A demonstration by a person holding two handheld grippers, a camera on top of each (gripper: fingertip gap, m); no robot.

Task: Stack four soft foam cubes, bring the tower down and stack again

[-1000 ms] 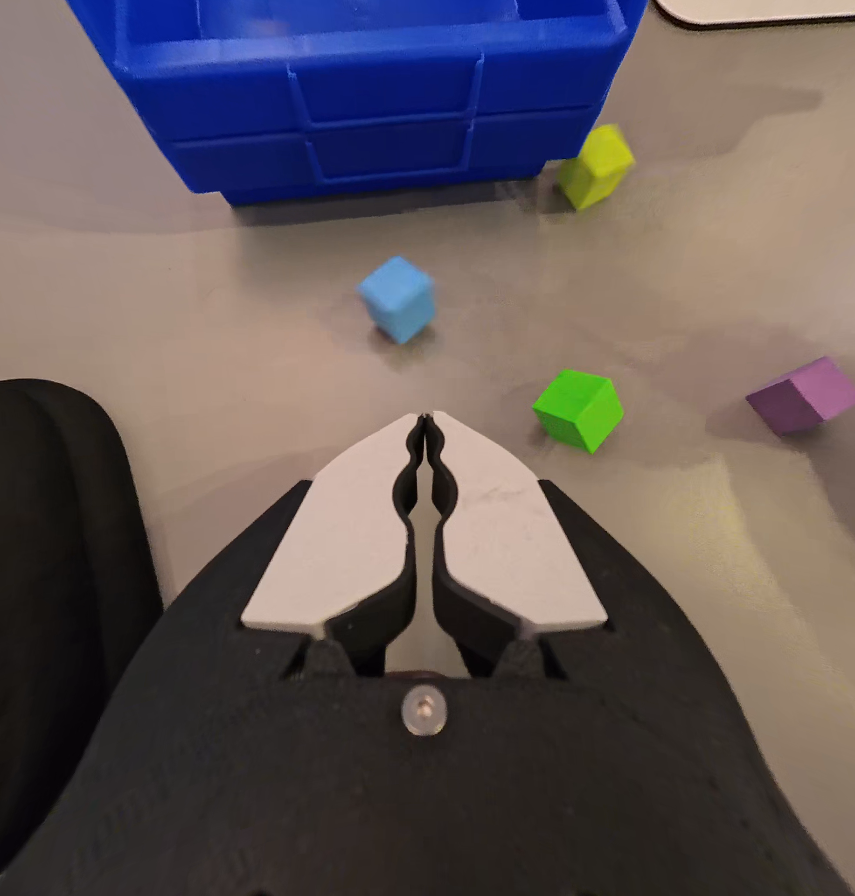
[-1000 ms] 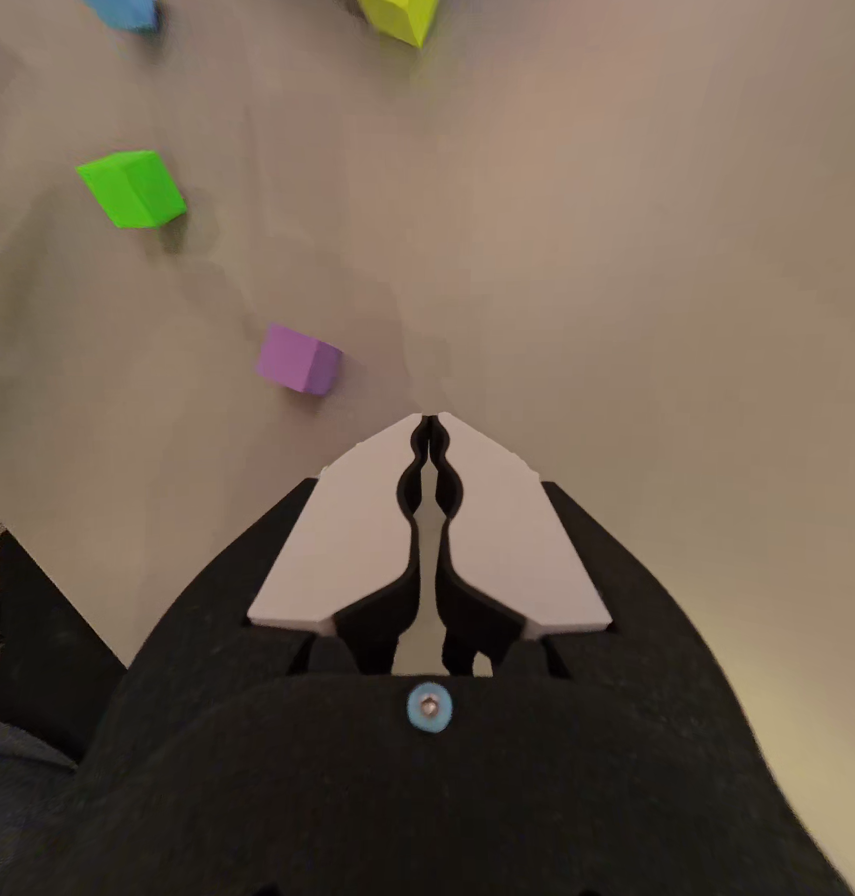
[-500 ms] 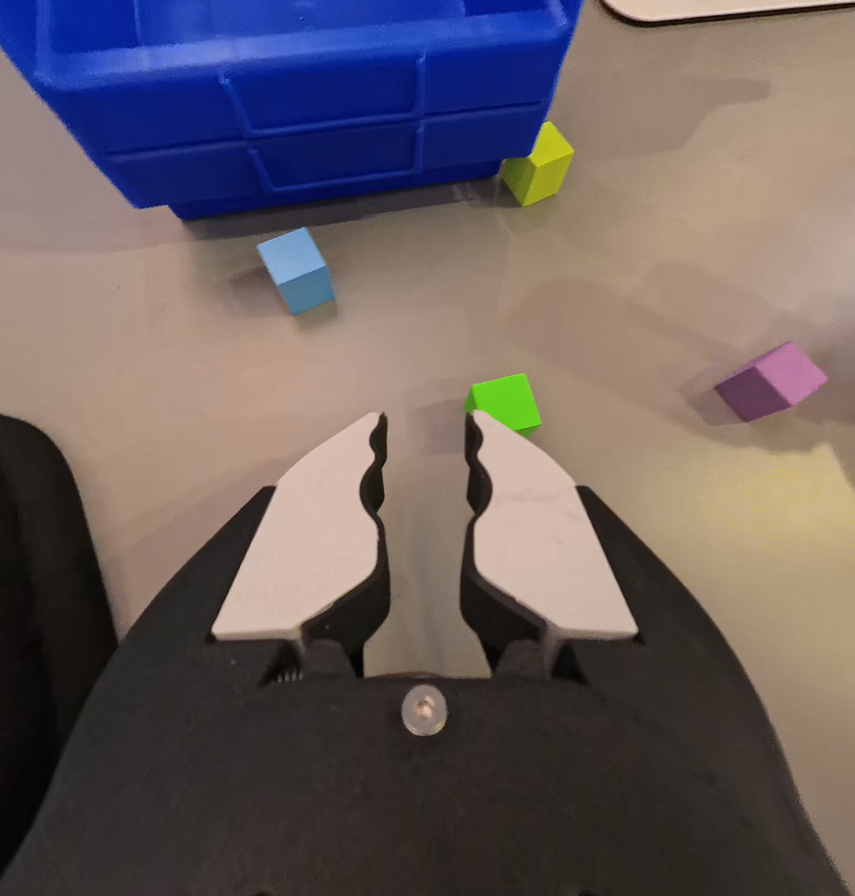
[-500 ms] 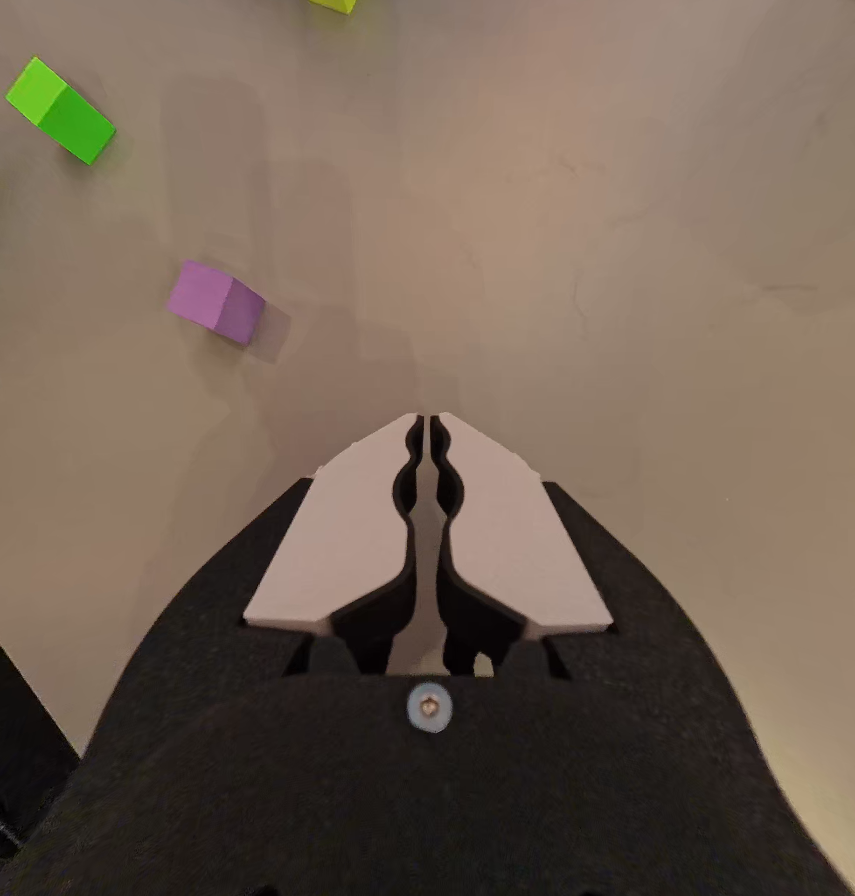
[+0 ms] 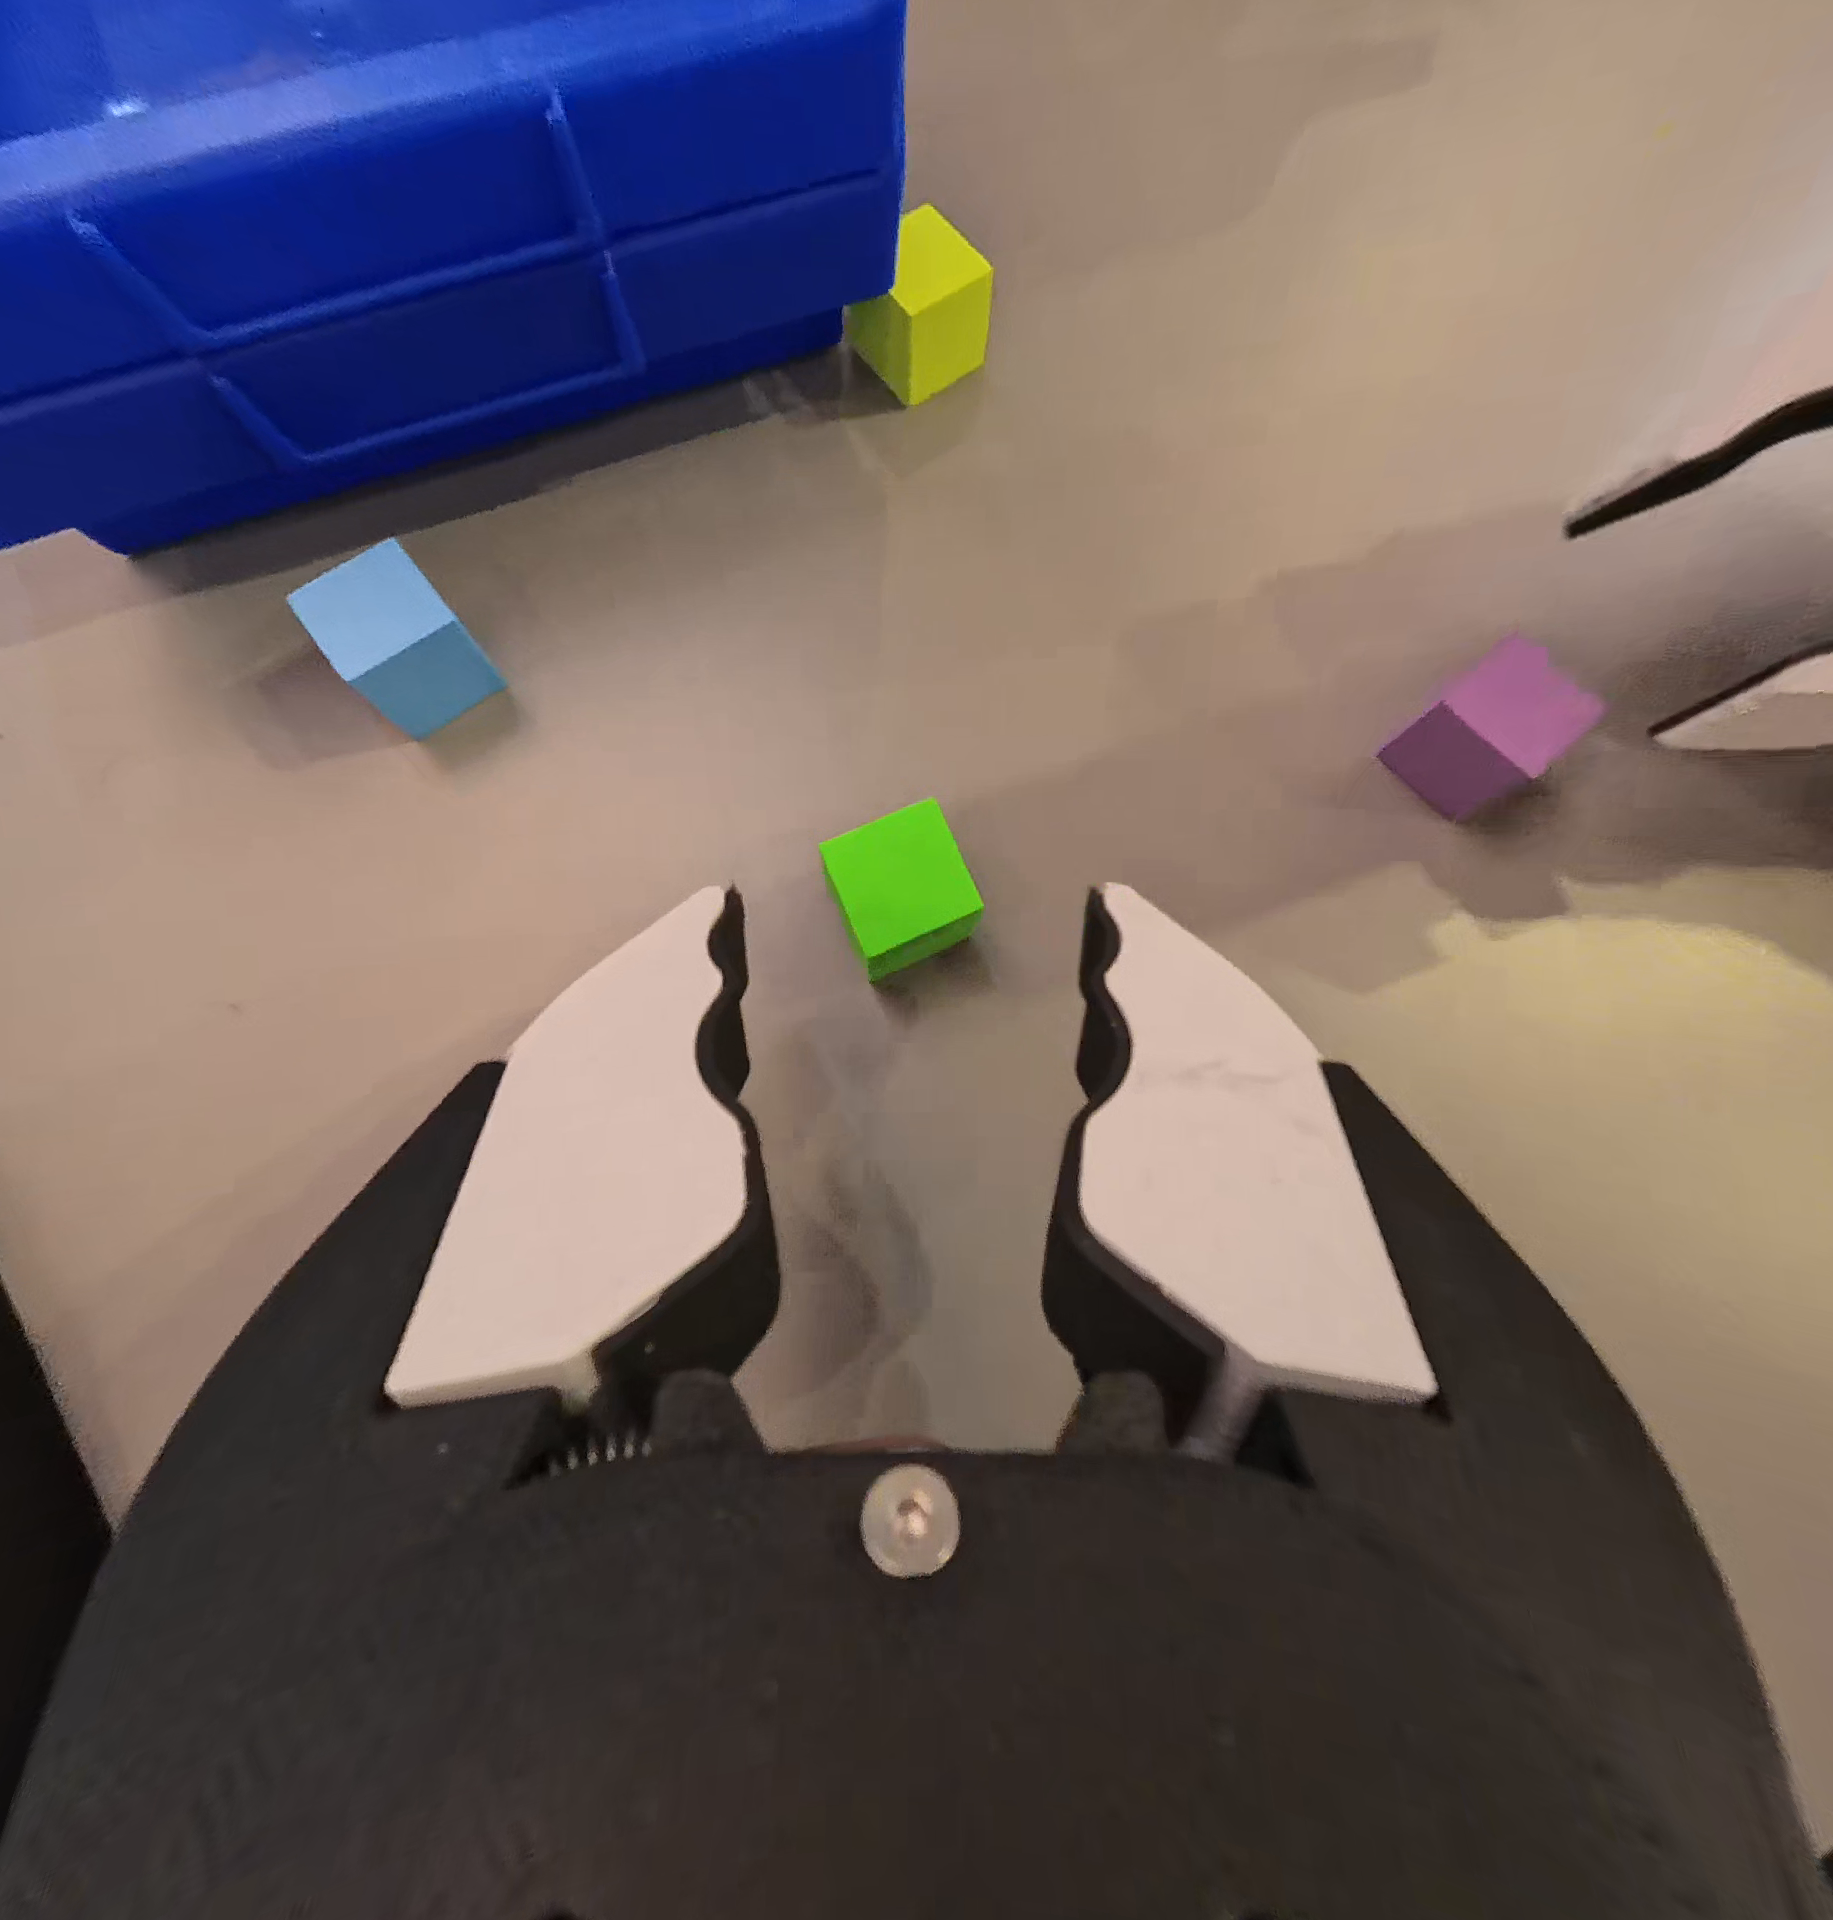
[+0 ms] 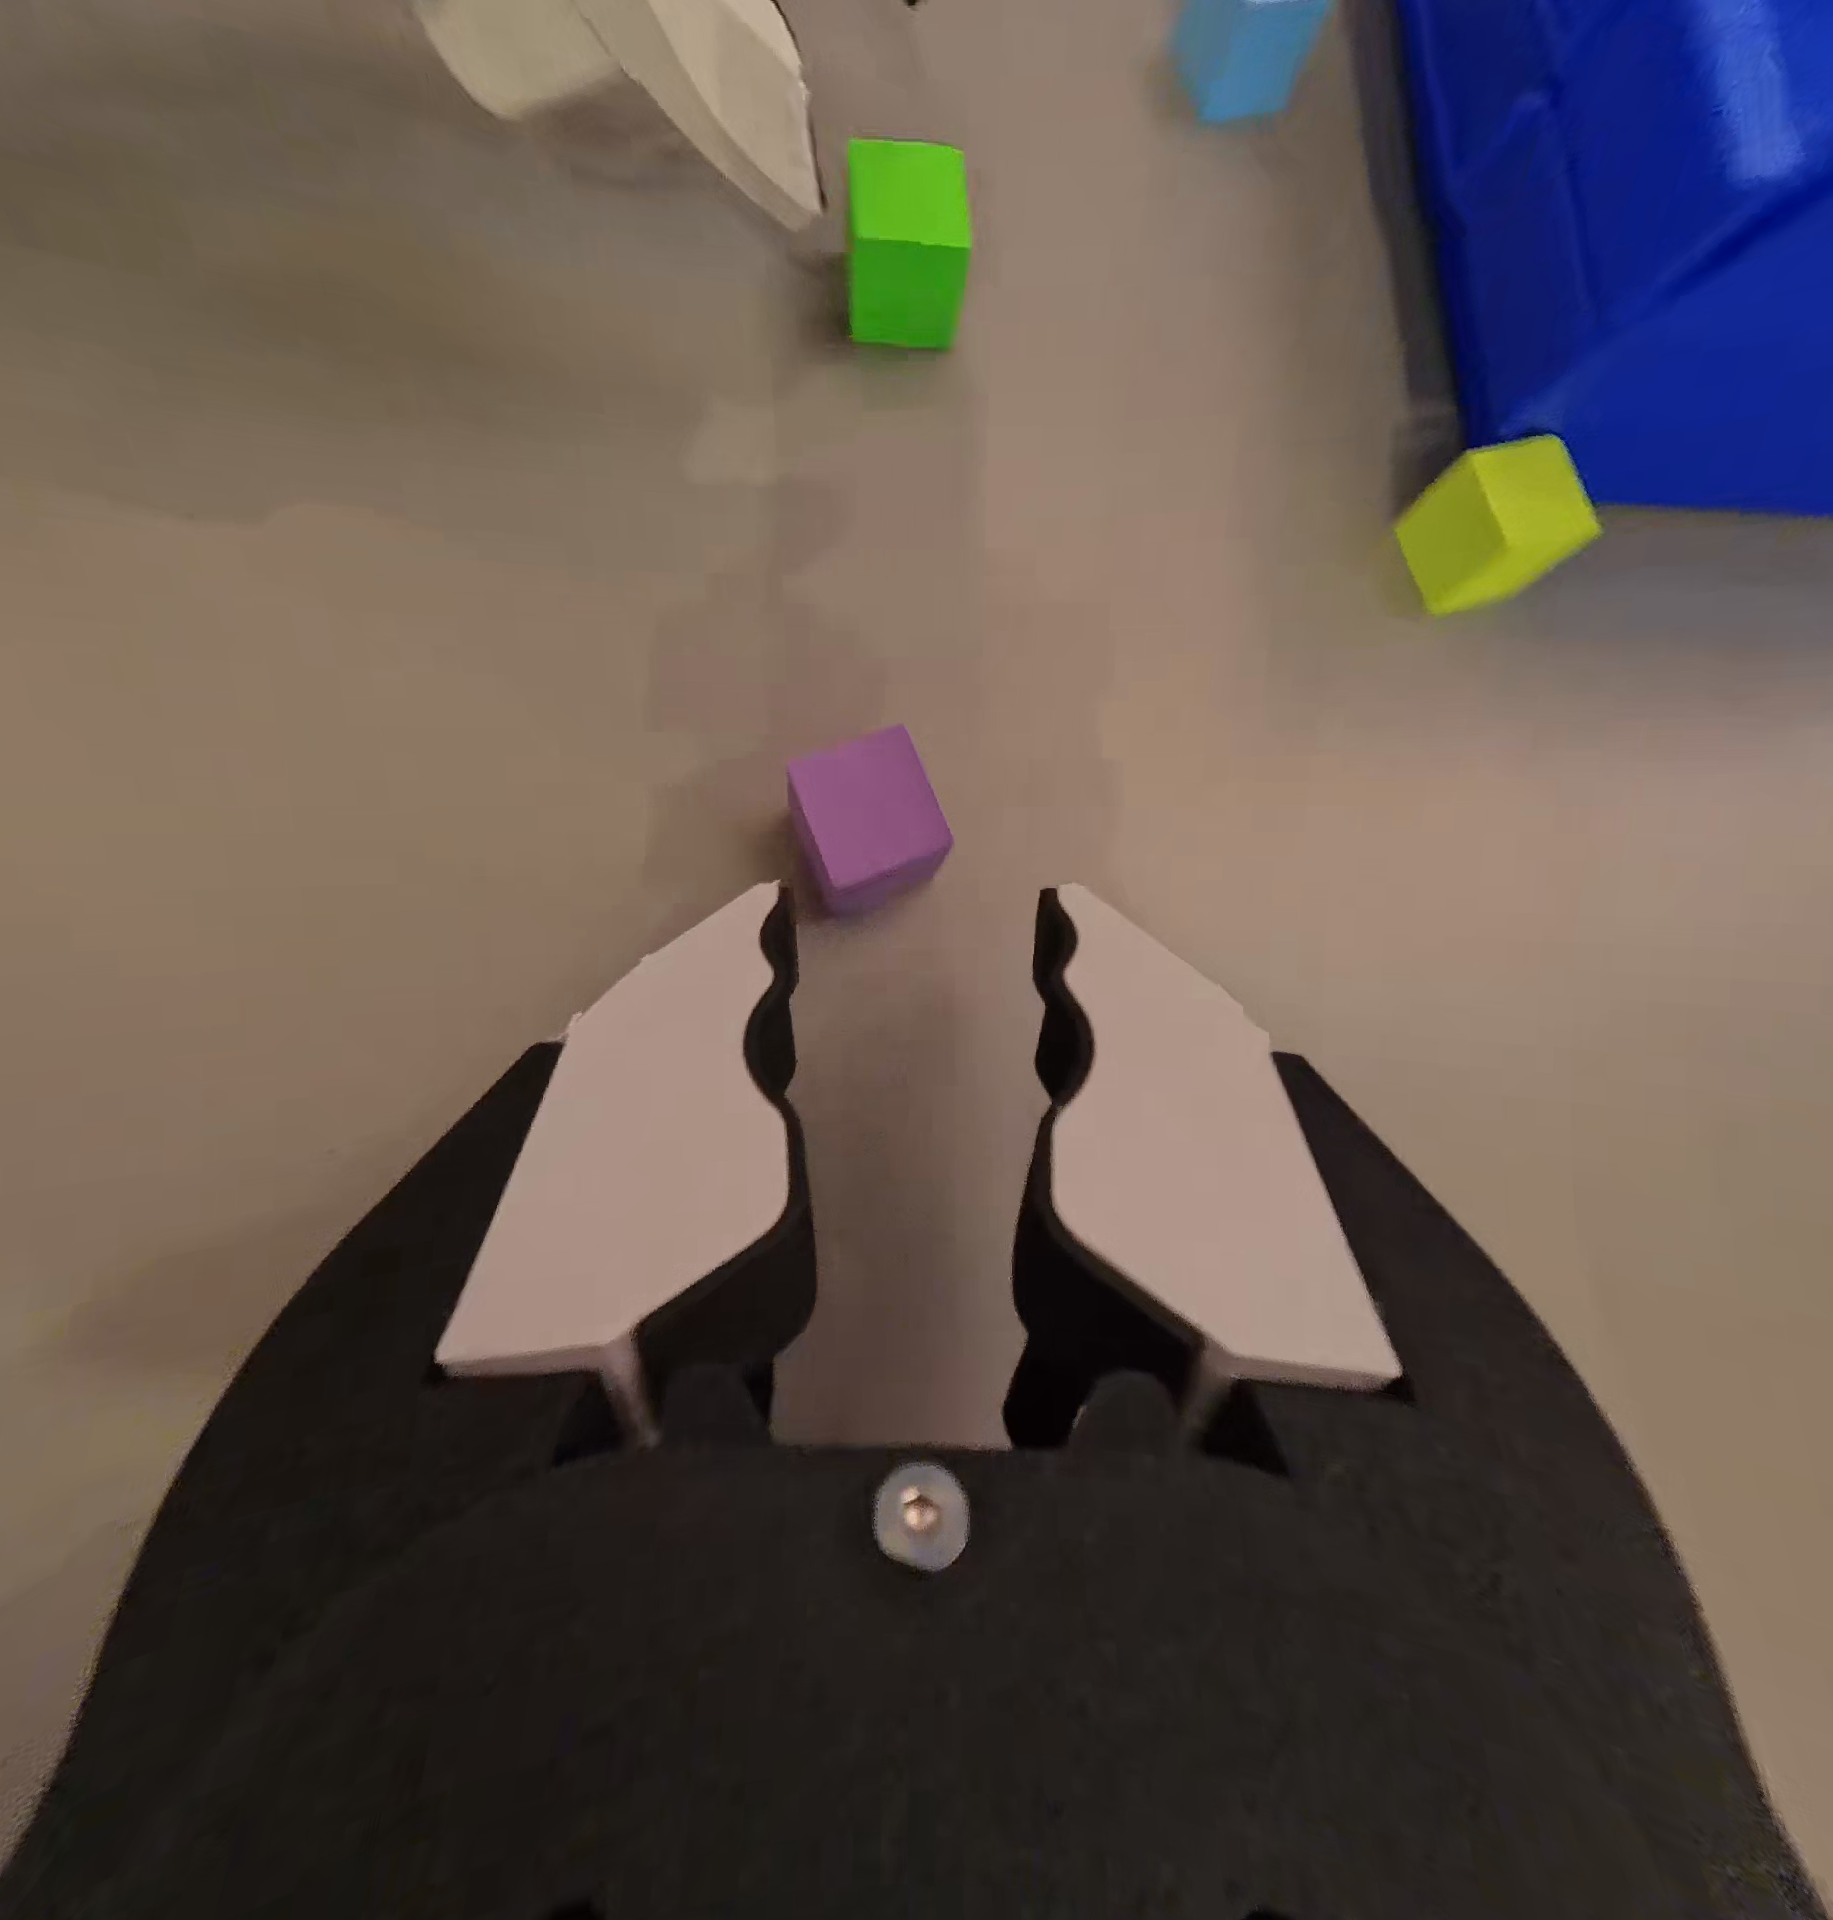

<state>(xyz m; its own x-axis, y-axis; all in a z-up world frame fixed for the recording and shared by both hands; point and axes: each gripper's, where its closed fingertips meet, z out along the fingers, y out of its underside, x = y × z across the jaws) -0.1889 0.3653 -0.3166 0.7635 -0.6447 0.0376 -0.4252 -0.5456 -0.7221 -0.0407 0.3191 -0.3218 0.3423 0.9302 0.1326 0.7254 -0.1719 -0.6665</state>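
Left claw (image 5: 912,899) spread wide, bare; right claw (image 6: 910,899) parted too, gripping nothing. Four small matte cubes lying apart on grey table (image 5: 1307,1195), none stacked. Green cube (image 5: 899,885) just ahead of left claw's tips, in line with the gap, untouched. Purple cube (image 6: 867,819) just ahead of right claw, nearer its left tip, clear of it. Light blue cube (image 5: 398,639) near blue bin (image 5: 424,260); yellow-green cube (image 5: 927,307) at the bin's corner, contact unclear. Bin cropped by both views; blue cube cut off at top of right view. Edges motion-blurred.
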